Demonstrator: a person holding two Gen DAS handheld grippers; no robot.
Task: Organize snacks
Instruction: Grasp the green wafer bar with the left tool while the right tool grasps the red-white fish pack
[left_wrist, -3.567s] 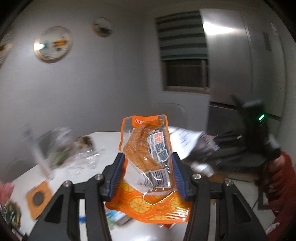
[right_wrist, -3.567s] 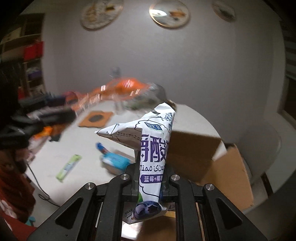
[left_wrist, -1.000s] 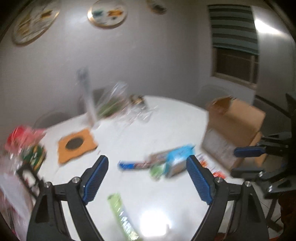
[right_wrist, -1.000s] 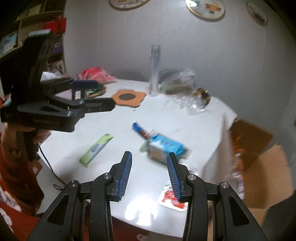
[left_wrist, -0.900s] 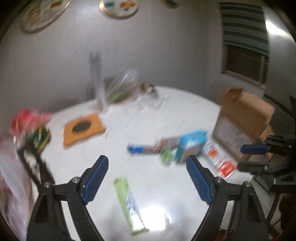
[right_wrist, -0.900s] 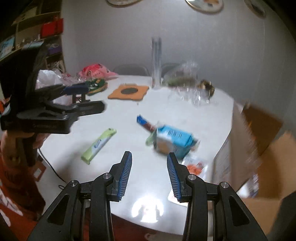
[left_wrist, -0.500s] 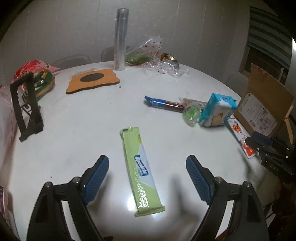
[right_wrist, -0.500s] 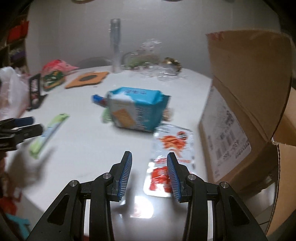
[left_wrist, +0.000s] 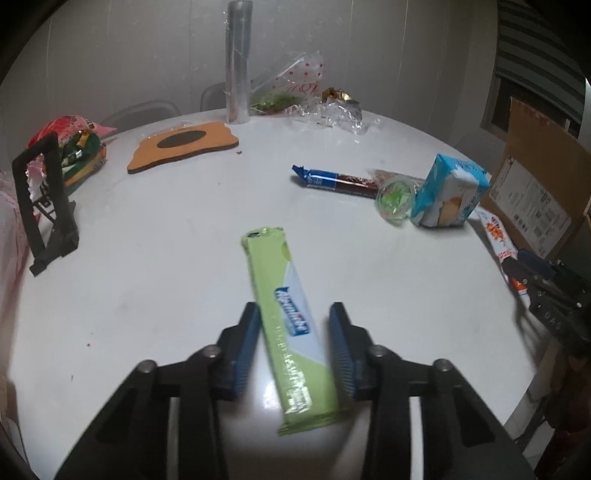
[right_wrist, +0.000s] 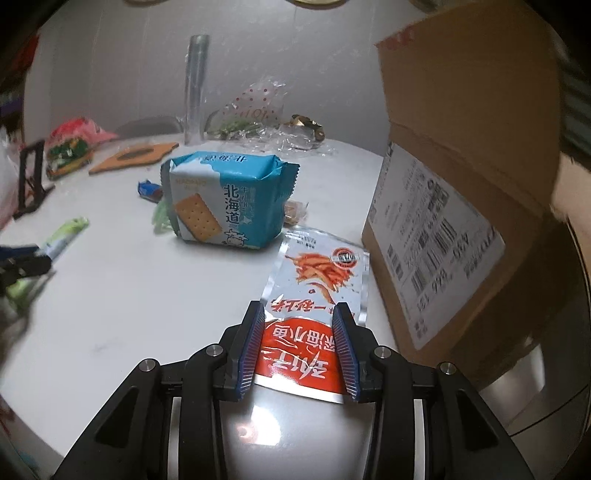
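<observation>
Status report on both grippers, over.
Left gripper just closing around green bar. Right gripper astride red pouch, grip unclear. Nothing in the way.

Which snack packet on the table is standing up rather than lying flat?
The light blue cracker pack with the cow logo. It stands up as a bulky block, while the green bar and red-and-silver pouch lie flat.

A black stand (left_wrist: 44, 199) sits at nine o'clock on the white table (left_wrist: 155, 258), an orange mat (left_wrist: 184, 146) and clear tube (left_wrist: 238, 62) toward twelve.
</observation>
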